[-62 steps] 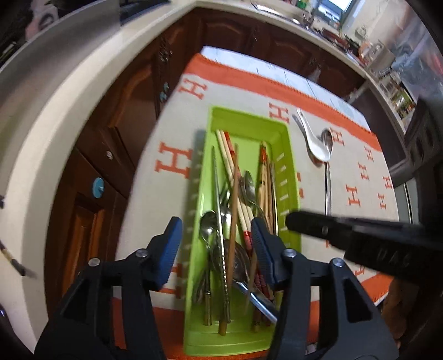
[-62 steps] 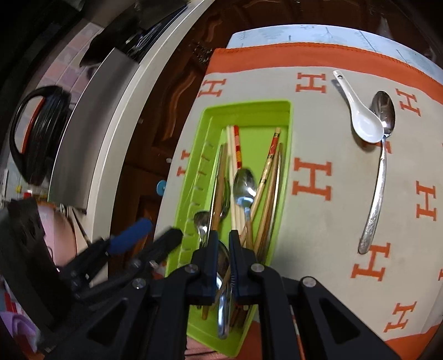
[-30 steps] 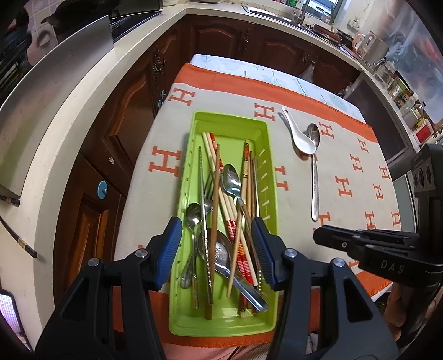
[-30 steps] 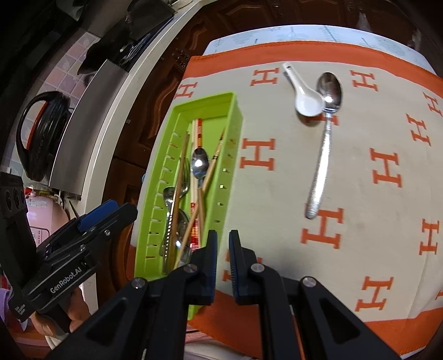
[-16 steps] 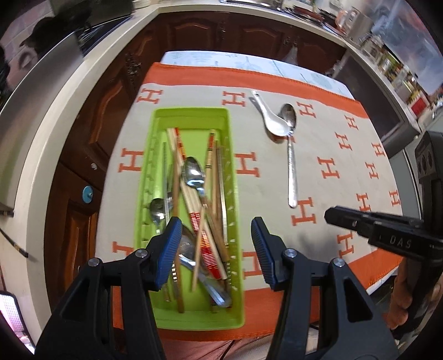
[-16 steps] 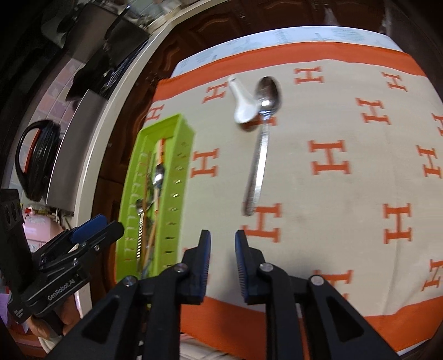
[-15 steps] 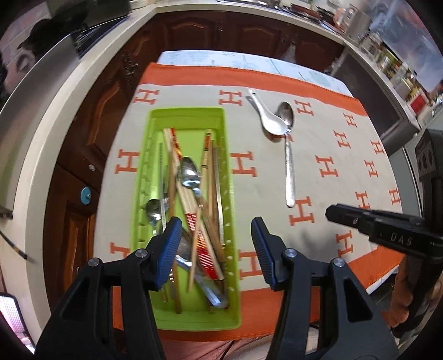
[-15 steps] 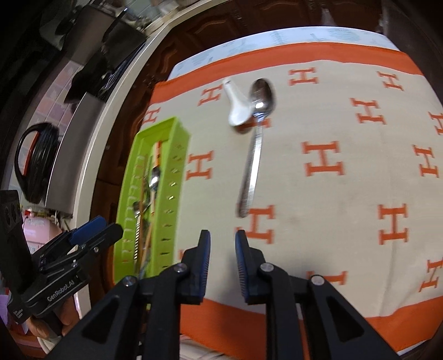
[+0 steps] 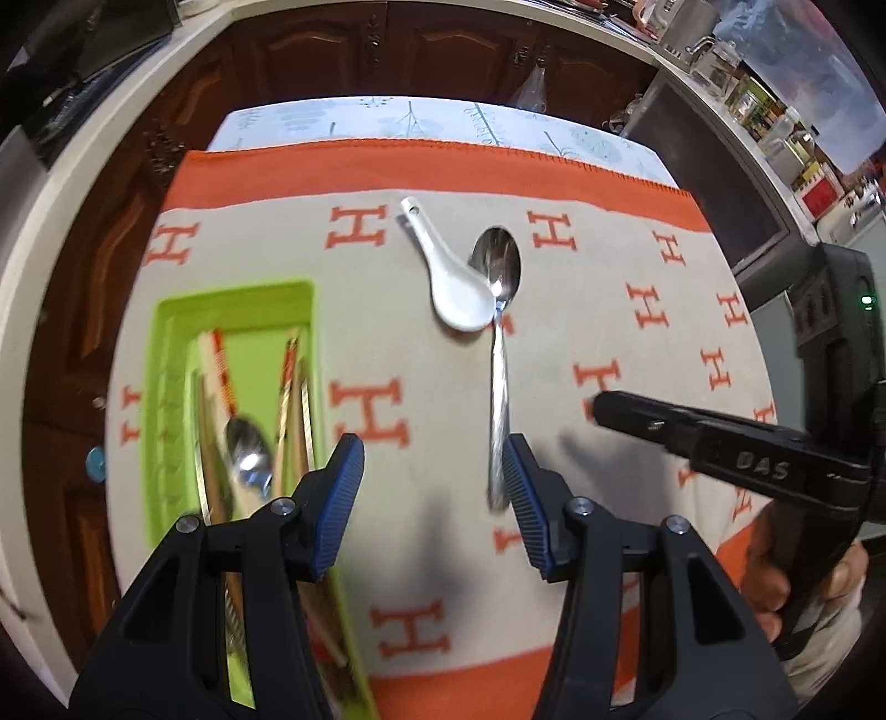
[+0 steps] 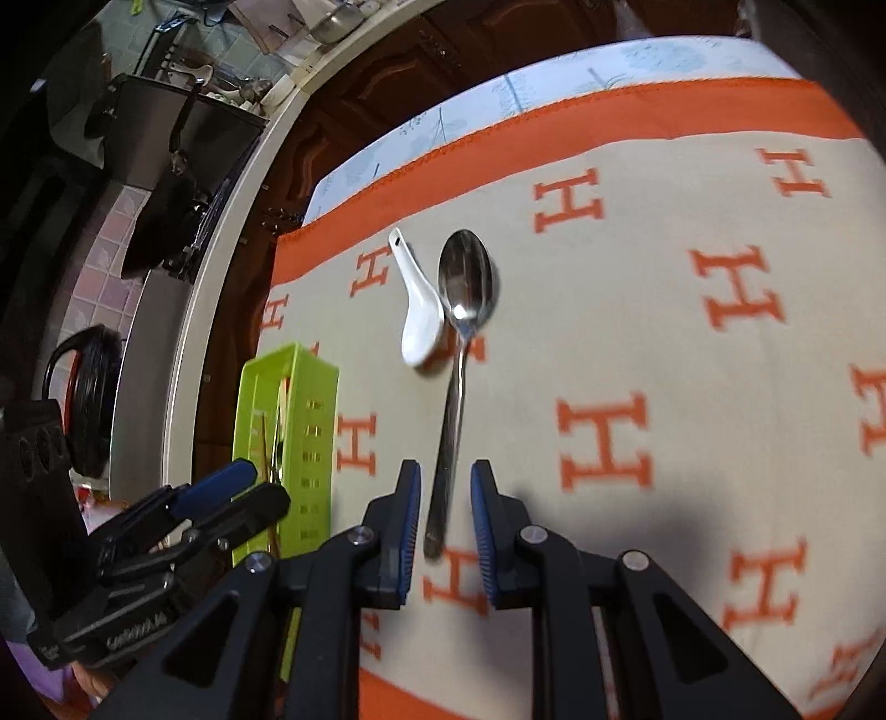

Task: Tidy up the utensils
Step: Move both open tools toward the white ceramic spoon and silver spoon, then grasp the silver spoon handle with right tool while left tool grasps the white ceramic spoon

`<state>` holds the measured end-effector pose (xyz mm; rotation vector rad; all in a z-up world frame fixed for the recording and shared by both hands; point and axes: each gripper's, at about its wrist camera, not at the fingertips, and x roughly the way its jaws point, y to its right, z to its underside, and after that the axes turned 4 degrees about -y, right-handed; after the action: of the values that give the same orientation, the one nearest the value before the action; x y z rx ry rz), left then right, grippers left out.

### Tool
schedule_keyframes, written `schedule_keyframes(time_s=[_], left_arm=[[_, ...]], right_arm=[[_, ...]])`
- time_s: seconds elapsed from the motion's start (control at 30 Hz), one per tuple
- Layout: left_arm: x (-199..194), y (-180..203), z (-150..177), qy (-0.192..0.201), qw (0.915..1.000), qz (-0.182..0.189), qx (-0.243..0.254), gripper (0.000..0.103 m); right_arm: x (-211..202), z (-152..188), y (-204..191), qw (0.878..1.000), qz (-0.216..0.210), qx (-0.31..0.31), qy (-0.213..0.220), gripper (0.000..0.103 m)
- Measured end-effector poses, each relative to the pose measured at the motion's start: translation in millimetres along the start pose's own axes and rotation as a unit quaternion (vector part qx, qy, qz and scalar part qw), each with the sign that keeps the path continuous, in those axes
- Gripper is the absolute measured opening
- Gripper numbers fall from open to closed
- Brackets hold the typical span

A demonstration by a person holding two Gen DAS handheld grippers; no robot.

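Orange-bordered beige cloth [image 9: 443,360] on table — dark wooden cabinets [image 9: 387,50] beyond

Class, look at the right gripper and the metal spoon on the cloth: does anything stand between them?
Nothing visible does. The right gripper is open with its jaws either side of the metal spoon handle's end; the white ceramic spoon lies farther off, beside the bowl.

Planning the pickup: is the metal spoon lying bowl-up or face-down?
Bowl-up. The metal spoon shows its hollow with a glint inside, flat on the cloth beside the white spoon.

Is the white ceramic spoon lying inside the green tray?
No, the white ceramic spoon lies on the cloth beside the metal spoon, outside the green tray.
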<state>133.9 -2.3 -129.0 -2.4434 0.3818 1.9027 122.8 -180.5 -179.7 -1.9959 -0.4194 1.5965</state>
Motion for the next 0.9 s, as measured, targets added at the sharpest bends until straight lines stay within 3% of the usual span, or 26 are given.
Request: schedule_keyframes(time_s=[0.3, 0.5, 0.63, 0.9], left_arm=[[26, -13, -57, -0.003, 0.9995, 0.008, -0.029, 0.049], [29, -24, -64, 0.002, 0.9991, 0.019, -0.037, 0.049], [32, -31, -65, 0.002, 0.9988, 0.023, -0.044, 0.049], [37, -31, -72, 0.003, 0.9984, 0.026, -0.049, 0.049]], right_arm=[[54, -42, -2, 0.999, 0.012, -0.006, -0.031, 0.018], [69, -48, -7, 0.999, 0.020, -0.014, -0.025, 0.018], [71, -48, -13, 0.998, 0.044, -0.030, -0.013, 0.007], [64, -43, -14, 0.997, 0.063, -0.037, 0.002, 0.004]])
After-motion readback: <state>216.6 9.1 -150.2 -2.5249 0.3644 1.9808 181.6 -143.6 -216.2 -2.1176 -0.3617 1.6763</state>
